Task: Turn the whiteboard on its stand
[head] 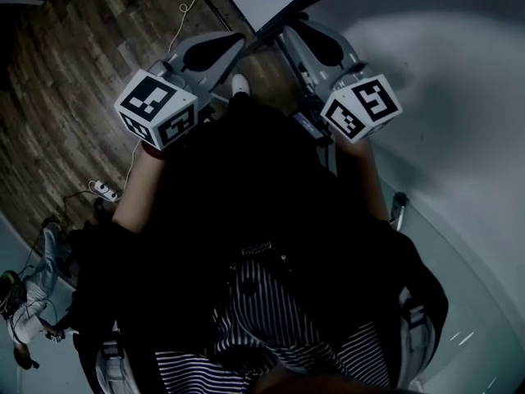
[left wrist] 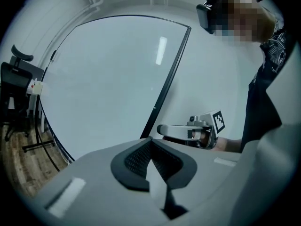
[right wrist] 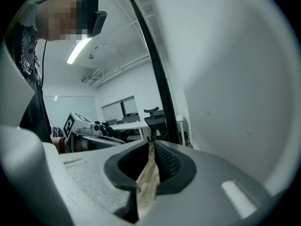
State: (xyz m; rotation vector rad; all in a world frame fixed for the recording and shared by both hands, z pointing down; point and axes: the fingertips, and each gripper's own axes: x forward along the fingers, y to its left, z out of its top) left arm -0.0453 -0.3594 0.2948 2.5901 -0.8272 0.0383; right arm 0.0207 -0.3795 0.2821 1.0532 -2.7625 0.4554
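The whiteboard stands upright, and its black edge frame runs down between my two grippers. In the head view that edge shows end-on, with the pale board face to the right. My left gripper is just beside the foot of the frame, its jaws together with nothing between them. On the other side of the edge, my right gripper has only a thin slit between its jaws and holds nothing. The frame passes just right of its tip. Each gripper sees the other: the right gripper and the left gripper.
A black office chair stands on the wooden floor at the left. A white cable with a power strip lies on that floor. Desks and another chair fill the room behind the board. The person's dark clothes fill the middle of the head view.
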